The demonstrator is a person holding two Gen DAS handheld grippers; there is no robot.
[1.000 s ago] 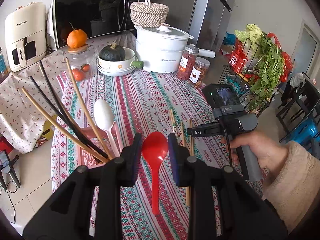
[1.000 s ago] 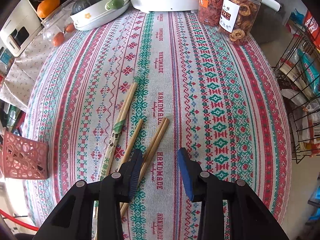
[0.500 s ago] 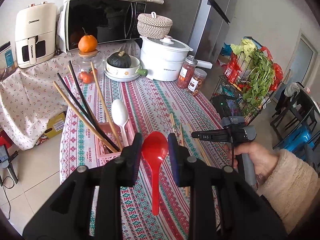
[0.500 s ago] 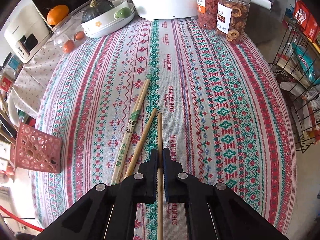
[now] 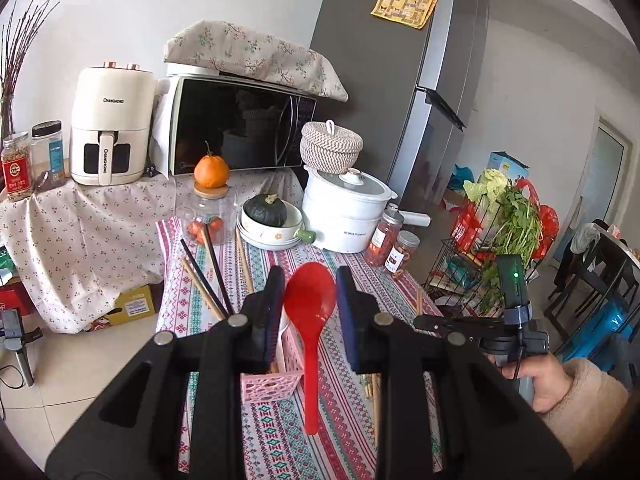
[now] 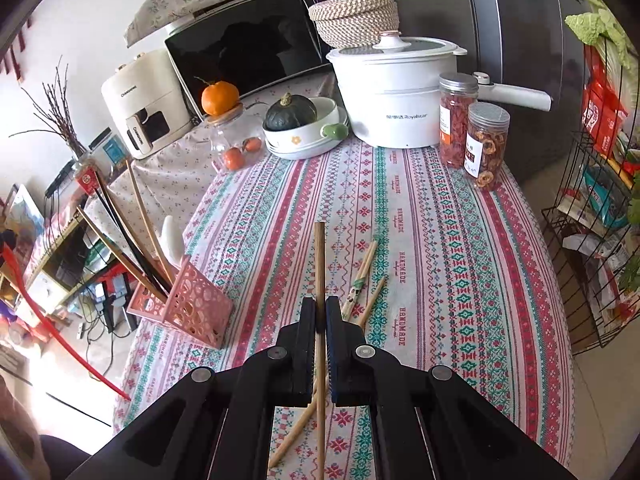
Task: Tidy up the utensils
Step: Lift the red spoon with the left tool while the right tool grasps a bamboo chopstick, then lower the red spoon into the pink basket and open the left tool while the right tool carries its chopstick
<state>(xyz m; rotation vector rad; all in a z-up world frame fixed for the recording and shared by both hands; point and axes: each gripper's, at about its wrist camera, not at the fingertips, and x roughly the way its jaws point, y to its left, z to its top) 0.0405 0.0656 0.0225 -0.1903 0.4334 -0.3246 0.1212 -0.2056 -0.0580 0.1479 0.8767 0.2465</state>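
In the left wrist view my left gripper (image 5: 310, 296) is shut on the bowl of a red spoon (image 5: 311, 360), whose handle hangs down over the pink basket (image 5: 268, 386). Dark and wooden chopsticks (image 5: 210, 280) stand in that basket. My right gripper (image 6: 320, 312) is shut on one wooden chopstick (image 6: 319, 256), held off the striped tablecloth (image 6: 440, 260) and pointing away. The pink basket (image 6: 196, 306) stands to its left with chopsticks and a white spoon (image 6: 170, 236) in it. Loose chopsticks (image 6: 362, 276) lie on the cloth just past the fingers. A hand (image 5: 536, 380) holds the right gripper (image 5: 420, 322).
At the table's far end stand a white pot (image 6: 392, 96), two lidded jars (image 6: 486, 148), a bowl with a dark squash (image 6: 300, 128) and a glass jar topped by an orange (image 6: 220, 98). A wire rack (image 6: 592, 240) of groceries stands off the right edge.
The right gripper shut on a wooden chopstick and lifted it off the cloth. The left gripper rose with the red spoon, and the pink basket now sits beneath it.
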